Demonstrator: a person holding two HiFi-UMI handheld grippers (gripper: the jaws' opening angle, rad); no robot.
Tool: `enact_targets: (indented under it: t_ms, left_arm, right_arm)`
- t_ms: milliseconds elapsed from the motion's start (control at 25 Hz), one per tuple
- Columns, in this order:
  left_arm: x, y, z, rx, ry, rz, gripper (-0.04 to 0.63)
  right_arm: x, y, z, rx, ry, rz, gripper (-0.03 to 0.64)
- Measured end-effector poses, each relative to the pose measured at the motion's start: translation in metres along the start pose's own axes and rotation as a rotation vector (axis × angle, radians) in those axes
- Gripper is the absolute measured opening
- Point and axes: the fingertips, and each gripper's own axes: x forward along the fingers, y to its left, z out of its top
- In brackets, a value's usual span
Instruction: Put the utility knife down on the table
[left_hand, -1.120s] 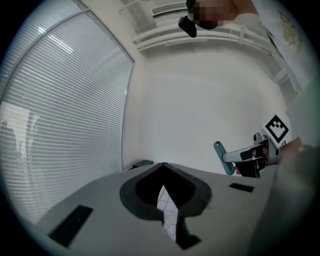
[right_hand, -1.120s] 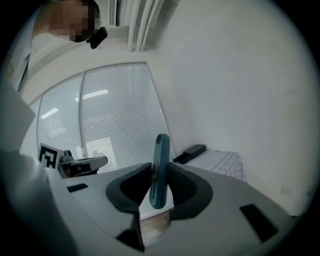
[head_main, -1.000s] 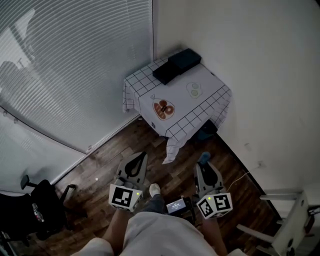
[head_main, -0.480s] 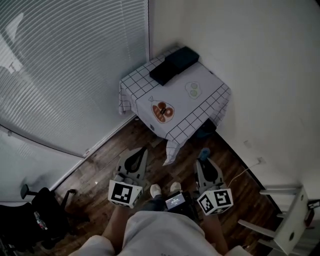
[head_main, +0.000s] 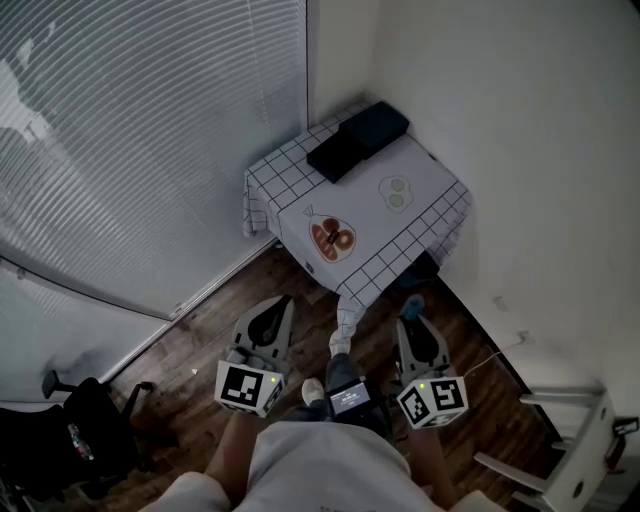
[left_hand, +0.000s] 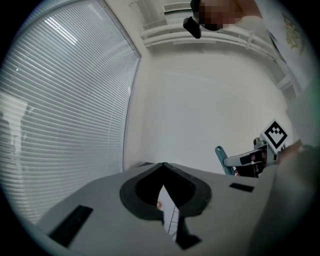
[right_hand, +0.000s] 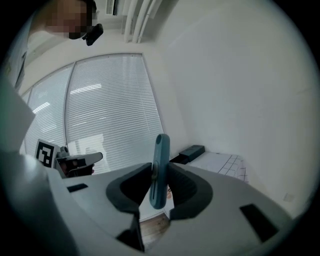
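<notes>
teal-blue plastic front and centre: the utility knife (right_hand: 159, 170) stands on edge between the jaws of the right gripper (head_main: 415, 328), both pads pinching its sides and its rounded end poking out past the tips. so the knife is up in the air, off the table (head_main: 420, 215). in the head view it sits over the wood floor (head_main: 200, 325), just short of the hanging corner of the checked cloth (head_main: 346, 310).

over to the left gripper (head_main: 273, 318): jaws pressed together, tips meeting, nothing between them. only a sliver of that cloth shows through the thin slit below the tips.

both grippers sit side by side in front of the person, pointing toward the corner of the room, marker cubes (head_main: 247, 390) facing up at the camera. a small device with a lit screen (head_main: 348, 398) sits between them.

ahead, the little table wears its white, black-gridded cloth, with an orange printed motif (head_main: 333, 238) near the front and a pale green one (head_main: 396, 192) further right. two dark flat boxes (head_main: 357, 140) lie touching at the far corner, close to the window blinds (head_main: 150, 130). a black chair (head_main: 85, 430) stands at lower left, a white rack (head_main: 580, 455) at lower right.
</notes>
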Motion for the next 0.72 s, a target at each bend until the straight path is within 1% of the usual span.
enact_targets:
  t_ms: [120,280,720]
  left_arm:
    - [0.012,0.012,0.0,0.004,0.012,0.018,0.008]
    - [0.041,0.024,0.002,0.008,0.017,0.037,0.008]
    - [0.122,0.041,0.005,0.021,0.013,0.015,0.008]
  right_arm:
    - [0.018,-0.005,0.007,-0.006,0.003,0.012,0.107]
    - [0.047,-0.019,0.015,-0.022,0.006,0.02,0.107]
    - [0.107,-0.062,0.032,-0.041,0.011,0.007,0.107]
